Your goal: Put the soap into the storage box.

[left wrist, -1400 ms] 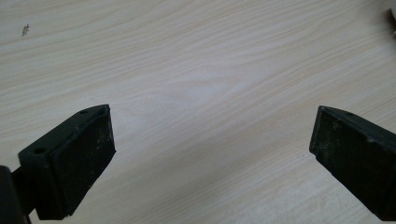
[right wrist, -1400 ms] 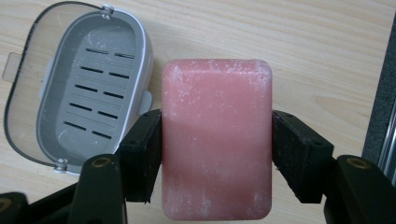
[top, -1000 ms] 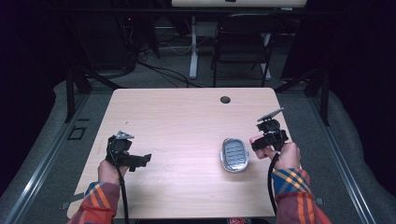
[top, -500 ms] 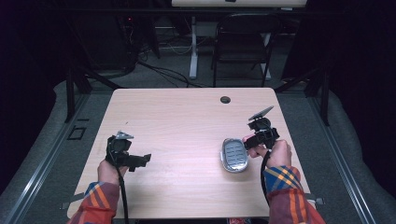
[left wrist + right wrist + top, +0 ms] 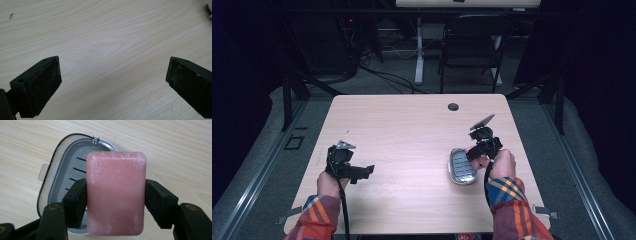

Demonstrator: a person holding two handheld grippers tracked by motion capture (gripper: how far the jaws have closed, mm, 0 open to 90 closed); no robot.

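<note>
A pink soap bar [image 5: 116, 192] is clamped by its two long sides between the jaws of the right gripper [image 5: 116, 202], which are closed onto it and only part open. The bar hangs above the near half of a grey soap dish [image 5: 62, 177] with a slotted floor, held clear of it rather than resting in it. In the high view the right gripper [image 5: 476, 151] now stands at the dish's [image 5: 461, 166] right edge; a second ago it was well off to the right, and half a second ago just beside the dish. Its grip on the bar has not altered. The carry is thus judged almost complete, with lowering and release into the dish remaining.

The left gripper [image 5: 362, 171] rests low over the left part of the table [image 5: 412, 120], unmoved over the same second. Its jaws stand wide apart with nothing between them, bare wood showing beneath [image 5: 112, 55].

A small dark grommet [image 5: 453, 106] sits near the far edge of the table, well apart from the dish. Nothing lies between bar and dish; the raised rim of the dish is the one thing the bar might catch.
</note>
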